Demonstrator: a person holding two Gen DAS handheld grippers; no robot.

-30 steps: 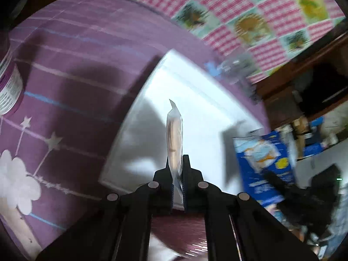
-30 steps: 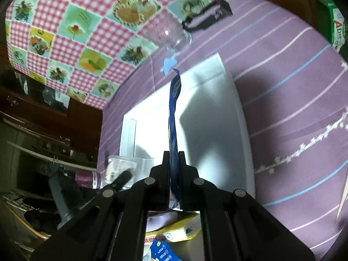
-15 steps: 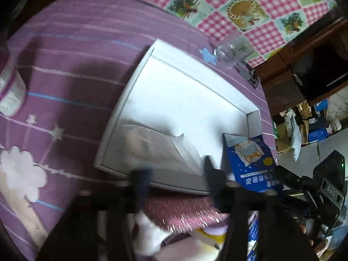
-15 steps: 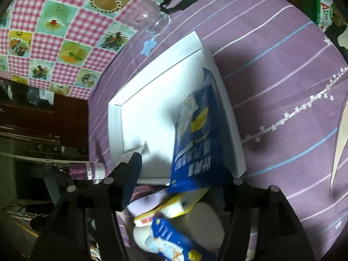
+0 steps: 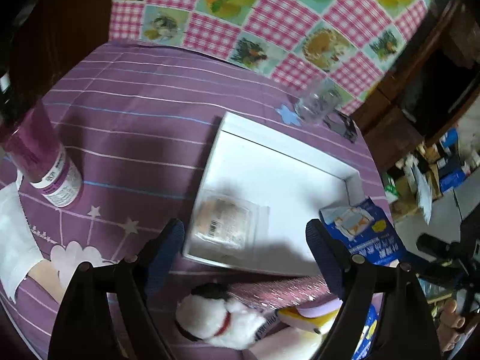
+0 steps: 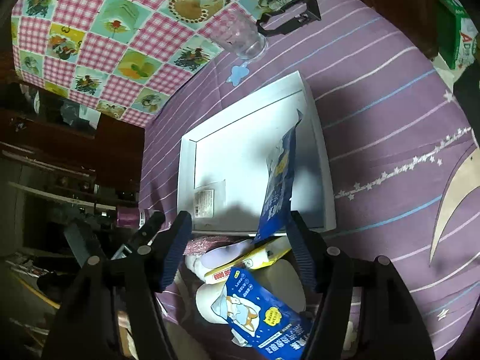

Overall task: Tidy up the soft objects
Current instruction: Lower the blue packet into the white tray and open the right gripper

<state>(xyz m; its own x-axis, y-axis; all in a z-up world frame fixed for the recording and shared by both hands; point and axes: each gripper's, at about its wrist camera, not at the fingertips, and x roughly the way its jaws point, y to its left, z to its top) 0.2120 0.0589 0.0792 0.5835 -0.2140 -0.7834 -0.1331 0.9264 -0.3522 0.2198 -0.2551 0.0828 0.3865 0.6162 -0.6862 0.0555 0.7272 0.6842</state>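
A purple striped cloth (image 5: 144, 126) printed with stars covers the table and fills most of both views, with a pink checked fruit-print cloth (image 5: 270, 15) across the top of each frame. One shallow white tray (image 5: 288, 147) sits at centre. Two soft packets are at it: a clear packet (image 5: 225, 222) of pale contents with a barcode label lies flat in the tray's lower left corner in the left wrist view, and a blue pouch (image 6: 277, 186) with a cartoon animal and a yellow badge leans over the tray's lower right rim in the right wrist view, its top corner raised.

Below the tray, at the bottom of the frames, is a pile: a second blue pouch (image 6: 264, 321) of the same print, one white plush toy (image 5: 216, 318) with a red collar, one yellow-and-white packet (image 6: 249, 261), and a glittery pink item (image 5: 270, 291).

The left gripper (image 5: 244, 249) and the right gripper (image 6: 238, 240) each have their fingers spread wide, just having opened, gripping nothing.

One purple bottle (image 5: 45, 165) lies at the left edge, one clear glass (image 5: 318, 102) stands beyond the tray's far corner, and one black clip (image 6: 288, 15) lies beside it.
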